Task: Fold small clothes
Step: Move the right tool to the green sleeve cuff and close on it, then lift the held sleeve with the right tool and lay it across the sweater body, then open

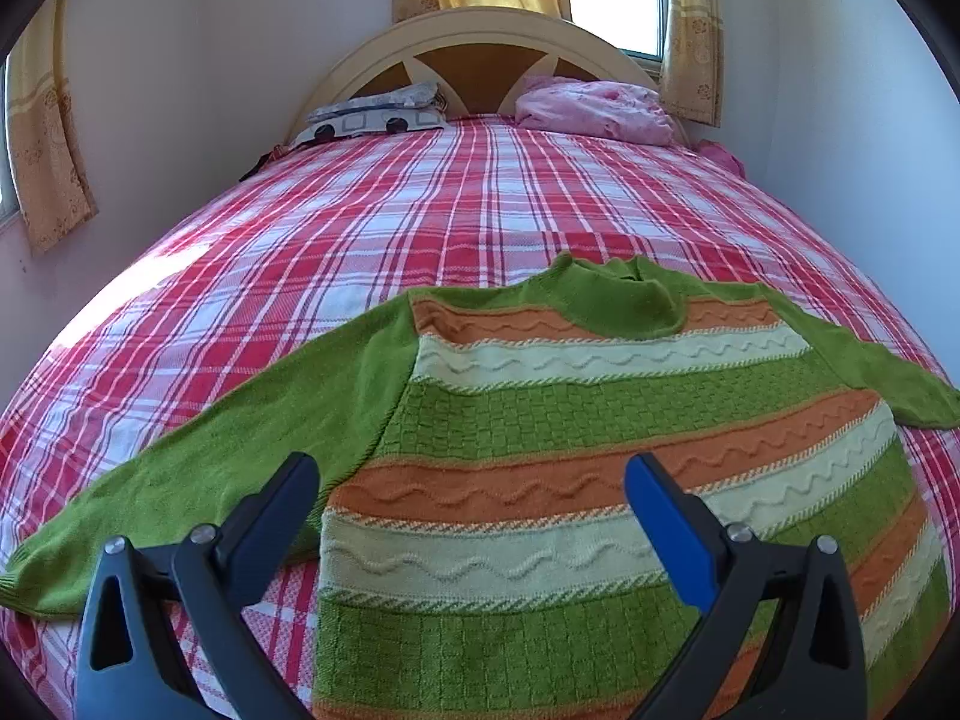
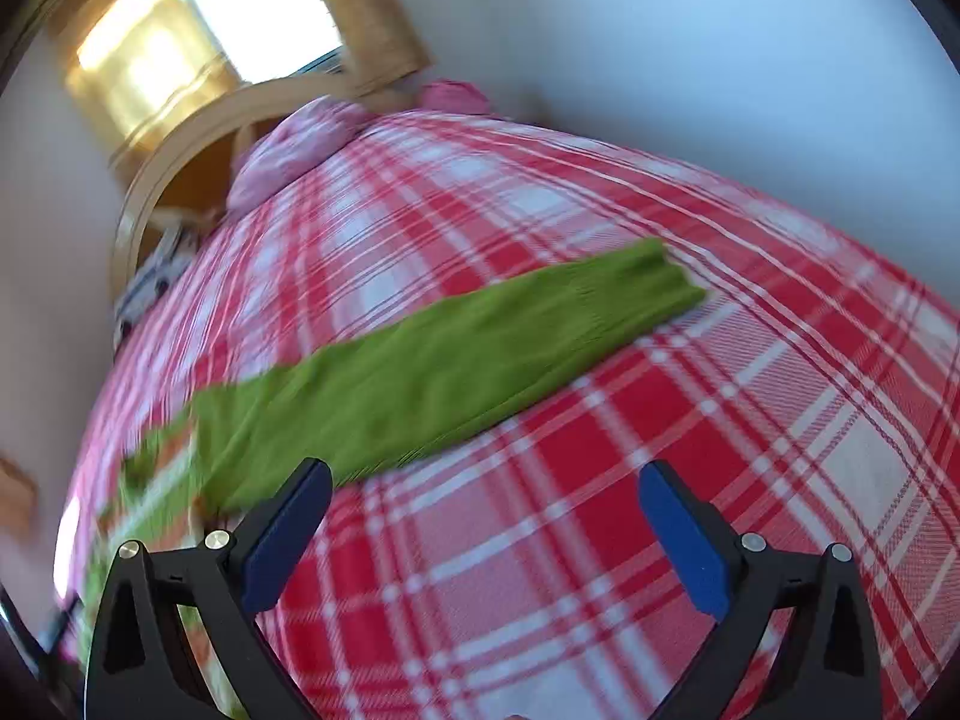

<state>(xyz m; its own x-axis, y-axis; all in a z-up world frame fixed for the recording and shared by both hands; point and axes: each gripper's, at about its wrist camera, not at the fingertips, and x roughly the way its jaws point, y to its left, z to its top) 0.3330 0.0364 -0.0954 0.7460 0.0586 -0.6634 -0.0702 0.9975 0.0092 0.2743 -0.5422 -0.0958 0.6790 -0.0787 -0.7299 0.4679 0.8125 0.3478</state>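
Currently, the sweater [image 1: 570,420] lies spread flat on the bed [image 1: 420,210], face up, in the half nearer the foot edge, with its collar toward the headboard [image 1: 480,54]. Both sleeves extend outward from the body: the left sleeve [image 1: 198,450] runs toward the left edge of the bed, and the right sleeve [image 2: 456,360] runs toward the right edge, its cuff lying flat on the plaid bedspread.

The left gripper [image 1: 474,492] hovers over the lower left part of the sweater body. Its fingers [image 1: 666,522] stand wide apart and hold nothing. The right gripper [image 2: 486,516] hovers over bare bedspread just beside the right sleeve, near where the sleeve meets the body. Its fingers [image 2: 684,540] likewise stand wide apart with nothing between them. The right wrist view is blurred, so fine detail there is not reliable.

Judged from this layout, no fold has been made. The step in hand appears to be the approach for the first fold, most likely a sleeve.

The next move probably calls for the following:
- Lower a gripper until one finger slides under the knit edge.
- Close on a single layer of the sleeve or side seam.
- Carry it across the body without dragging the rest.

The knit is thick and soft; a shallow pinch may slip.
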